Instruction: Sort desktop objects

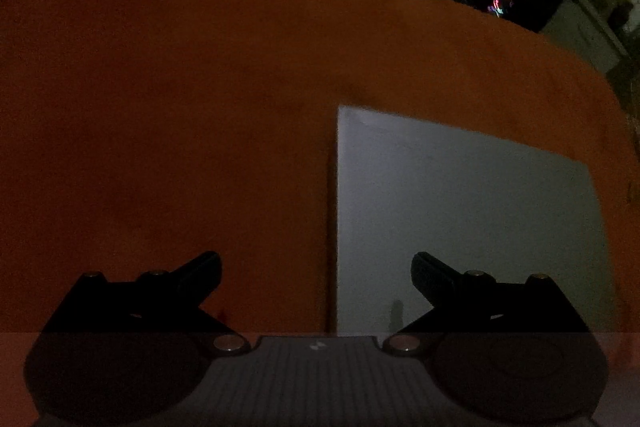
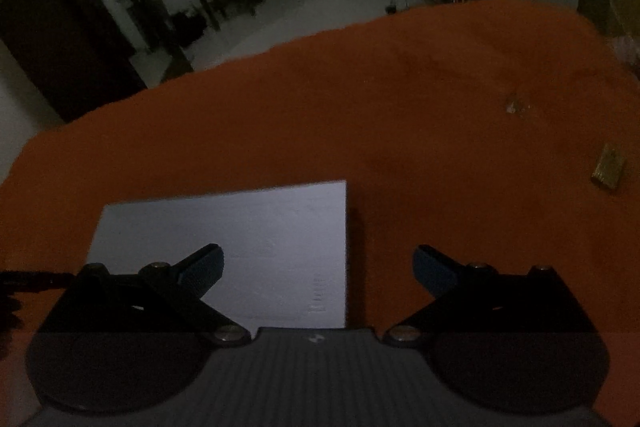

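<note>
Dim room, orange bench [image 2: 400, 127] | my left claw [image 1: 316, 267] and right claw [image 2: 318, 261] both spread, empty | pale flat board [image 2: 240, 227] under both | small tan block [image 2: 608, 169] at right claw's 2 o'clock, long axis toward 1, right claw nearer | tiny scrap [image 2: 512, 105] beyond.

Left hand-held gripper body [image 1: 316, 347]: small pale logo mark, no legible letters.
Right hand-held gripper body [image 2: 316, 340]: small pale logo mark, no legible letters.
Grey board [image 2: 248, 251]: faint embossed row of marks near the right edge, too dim to read.
Legible text or numbers: none found in either view.
</note>
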`<state>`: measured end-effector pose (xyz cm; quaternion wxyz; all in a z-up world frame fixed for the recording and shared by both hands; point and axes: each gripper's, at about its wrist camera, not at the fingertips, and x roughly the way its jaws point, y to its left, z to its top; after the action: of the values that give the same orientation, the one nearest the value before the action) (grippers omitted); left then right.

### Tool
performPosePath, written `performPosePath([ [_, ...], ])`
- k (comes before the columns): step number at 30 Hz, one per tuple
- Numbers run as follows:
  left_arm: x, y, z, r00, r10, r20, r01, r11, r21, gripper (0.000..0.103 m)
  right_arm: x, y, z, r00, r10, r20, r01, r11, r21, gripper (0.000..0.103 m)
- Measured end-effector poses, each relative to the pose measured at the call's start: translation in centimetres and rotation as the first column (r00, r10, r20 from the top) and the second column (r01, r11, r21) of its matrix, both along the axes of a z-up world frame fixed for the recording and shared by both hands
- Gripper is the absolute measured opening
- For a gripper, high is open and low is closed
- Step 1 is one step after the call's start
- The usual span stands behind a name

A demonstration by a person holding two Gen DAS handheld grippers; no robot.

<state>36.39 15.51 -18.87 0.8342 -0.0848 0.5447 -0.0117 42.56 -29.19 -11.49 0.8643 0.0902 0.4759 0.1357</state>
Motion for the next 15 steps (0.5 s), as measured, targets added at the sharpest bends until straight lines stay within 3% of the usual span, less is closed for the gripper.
performPosePath([
  [5, -0.6, 0.2, -0.6, 1.0, -0.023, 0.0, 0.023, 1.0, -0.001, 0.102, 0.6, 0.4, -3.3, 0.998, -0.004, -0.066, 0.0, 0.998, -0.061, 0.103],
  [8, -0.7, 0.3, -1.2, 0.999, -0.029, -0.04, 0.027, 0.998, -0.048, 0.102, 0.6, 1.3, -4.7, 0.995, 0.028, -0.094, -0.033, 0.998, -0.054, 0.103],
  [12, -0.9, 0.4, -3.0, 0.995, -0.052, -0.086, 0.04, 0.989, -0.139, 0.102, 0.7, 2.3, -6.7, 0.954, 0.186, -0.235, -0.173, 0.982, 0.072, 0.103],
  [15, -1.1, 0.2, -3.8, 0.996, -0.036, -0.083, 0.02, 0.981, -0.195, 0.103, 0.5, 4.1, -7.3, 0.938, 0.206, -0.279, -0.217, 0.976, -0.007, 0.103],
])
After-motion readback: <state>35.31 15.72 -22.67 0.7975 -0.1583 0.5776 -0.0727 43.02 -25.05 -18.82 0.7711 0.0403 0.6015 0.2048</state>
